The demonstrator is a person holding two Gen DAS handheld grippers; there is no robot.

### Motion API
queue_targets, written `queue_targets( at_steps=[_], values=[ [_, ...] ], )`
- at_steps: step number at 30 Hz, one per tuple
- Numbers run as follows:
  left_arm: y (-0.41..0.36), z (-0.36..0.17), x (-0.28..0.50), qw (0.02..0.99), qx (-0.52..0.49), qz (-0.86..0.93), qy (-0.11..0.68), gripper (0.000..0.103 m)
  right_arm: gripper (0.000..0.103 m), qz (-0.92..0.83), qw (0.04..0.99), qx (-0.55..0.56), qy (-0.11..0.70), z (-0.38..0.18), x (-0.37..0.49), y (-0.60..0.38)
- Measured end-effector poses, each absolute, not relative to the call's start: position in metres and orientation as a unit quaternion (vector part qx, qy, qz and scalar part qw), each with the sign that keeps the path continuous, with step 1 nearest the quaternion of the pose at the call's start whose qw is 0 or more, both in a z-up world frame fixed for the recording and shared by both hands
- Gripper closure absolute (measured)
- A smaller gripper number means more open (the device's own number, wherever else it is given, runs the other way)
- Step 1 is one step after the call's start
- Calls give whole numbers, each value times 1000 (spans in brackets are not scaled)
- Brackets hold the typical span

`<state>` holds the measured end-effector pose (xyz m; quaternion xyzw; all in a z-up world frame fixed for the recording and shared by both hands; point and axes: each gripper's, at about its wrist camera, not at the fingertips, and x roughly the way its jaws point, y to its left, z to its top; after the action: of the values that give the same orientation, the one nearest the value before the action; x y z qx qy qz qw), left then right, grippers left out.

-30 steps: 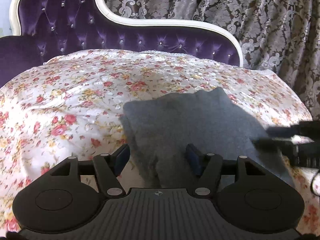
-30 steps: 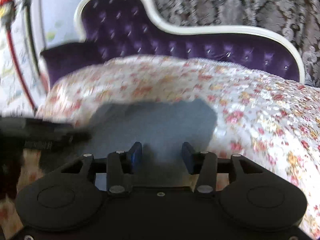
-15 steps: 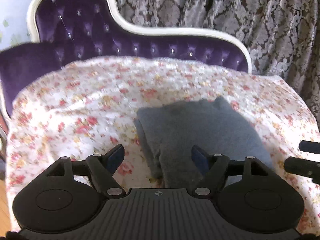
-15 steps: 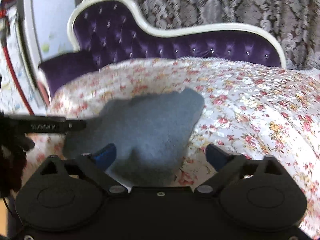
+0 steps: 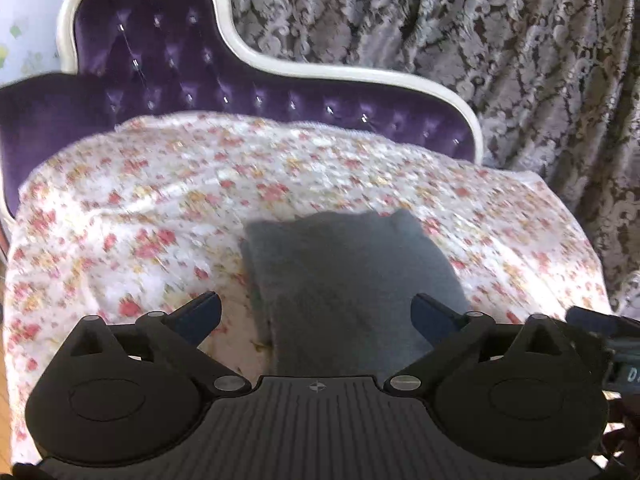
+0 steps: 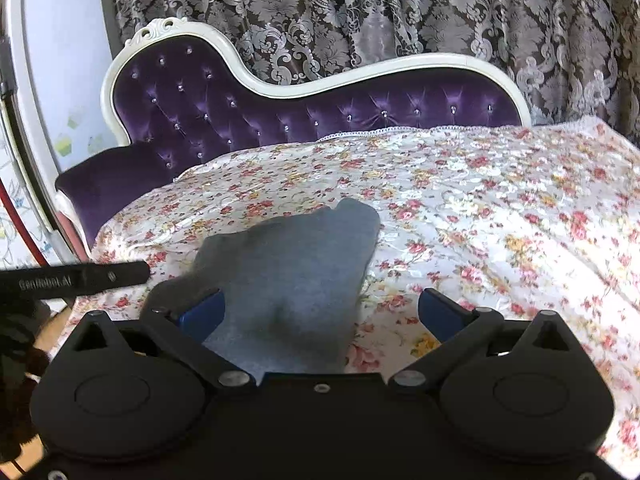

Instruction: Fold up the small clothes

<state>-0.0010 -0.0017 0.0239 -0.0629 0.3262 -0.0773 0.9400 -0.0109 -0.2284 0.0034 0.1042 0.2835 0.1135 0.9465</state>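
A folded grey garment (image 5: 348, 272) lies flat on the floral sheet (image 5: 160, 208) of a sofa. In the left wrist view my left gripper (image 5: 316, 304) hovers above its near edge, jaws opening wide, with the blue pads clear of the cloth. From the right wrist view the same grey garment (image 6: 296, 260) lies below my right gripper (image 6: 320, 296), which stands open and grips nothing. Its left pad overlaps the cloth's near part in the picture. The left gripper's black finger (image 6: 80, 274) pokes in from the left edge.
The purple tufted sofa back (image 6: 240, 112) with a white frame rises behind the floral sheet (image 6: 500, 220). A patterned grey curtain (image 5: 480, 40) hangs beyond it. A white panel (image 6: 60, 80) stands at the far left. Part of the right gripper (image 5: 600, 324) shows at the left view's right edge.
Both grippers have let go of the grey garment and opened wide. Both drew back and up, so the garment now sits smaller and farther away, lying still on the sheet.
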Motion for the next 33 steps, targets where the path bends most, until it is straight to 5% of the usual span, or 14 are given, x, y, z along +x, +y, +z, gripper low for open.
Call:
queue_targets(
  at_steps=[33],
  values=[
    [-14, 33, -27, 924, 12, 10, 383, 1, 1, 70, 929, 93, 350, 12, -30, -215]
  ],
)
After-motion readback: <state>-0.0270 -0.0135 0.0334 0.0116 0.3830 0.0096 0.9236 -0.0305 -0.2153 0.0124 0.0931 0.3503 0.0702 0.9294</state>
